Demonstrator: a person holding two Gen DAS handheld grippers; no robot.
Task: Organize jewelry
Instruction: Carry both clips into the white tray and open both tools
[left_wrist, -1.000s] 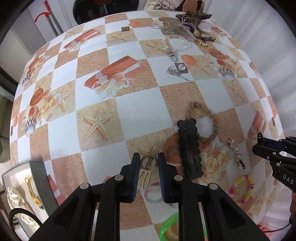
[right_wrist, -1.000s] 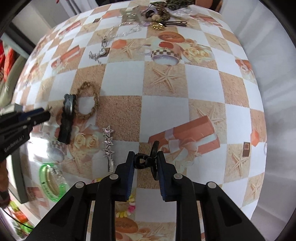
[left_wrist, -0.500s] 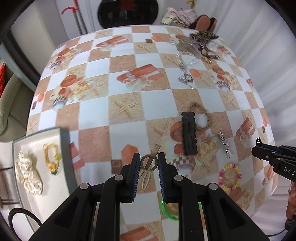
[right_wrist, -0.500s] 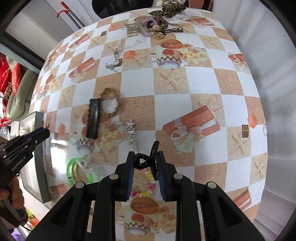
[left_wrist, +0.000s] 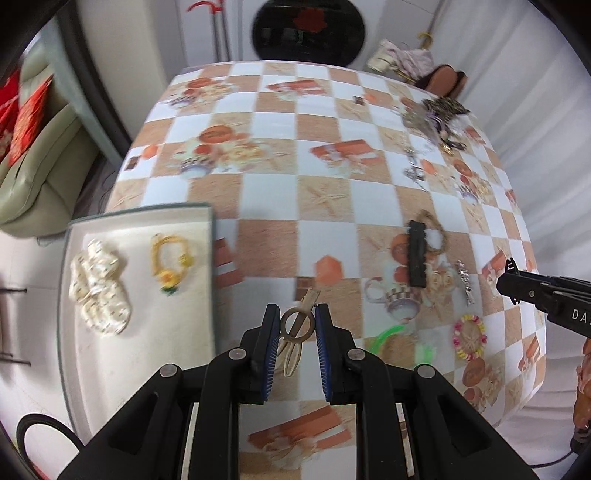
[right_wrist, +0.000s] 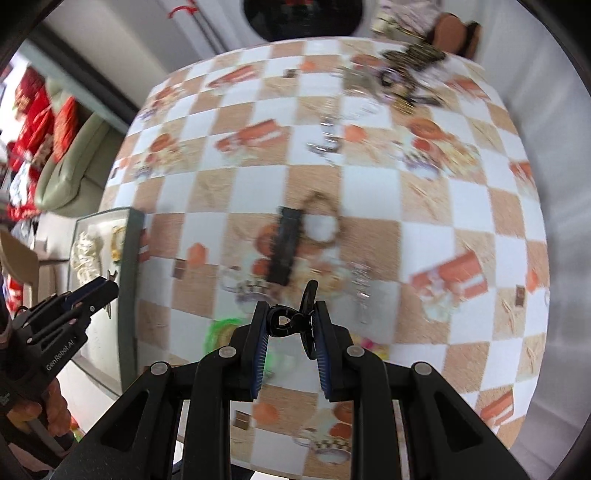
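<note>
Left gripper (left_wrist: 294, 332) pinches a gold clip (left_wrist: 294, 329) beside the tray (left_wrist: 212, 258); right gripper (right_wrist: 289, 328) pinches a black claw clip (right_wrist: 291, 321) above the table. Two pieces lie in the tray; many remain on the table (left_wrist: 273, 192).

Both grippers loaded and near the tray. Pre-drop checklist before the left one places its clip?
1. Left gripper shut on the bronze hair clip: ok, clip sits between the pads.
2. Right gripper shut on the black claw clip: ok.
3. Free space in the tray: ok, the cream scrunchie and the yellow bracelet leave the near part bare.
4. Left gripper over the tray: not ok, its tips are just right of the tray's edge, above the tablecloth.
5. Grippers apart: ok, clear gap in both views.
6. Height above the tray: cannot tell.
</note>
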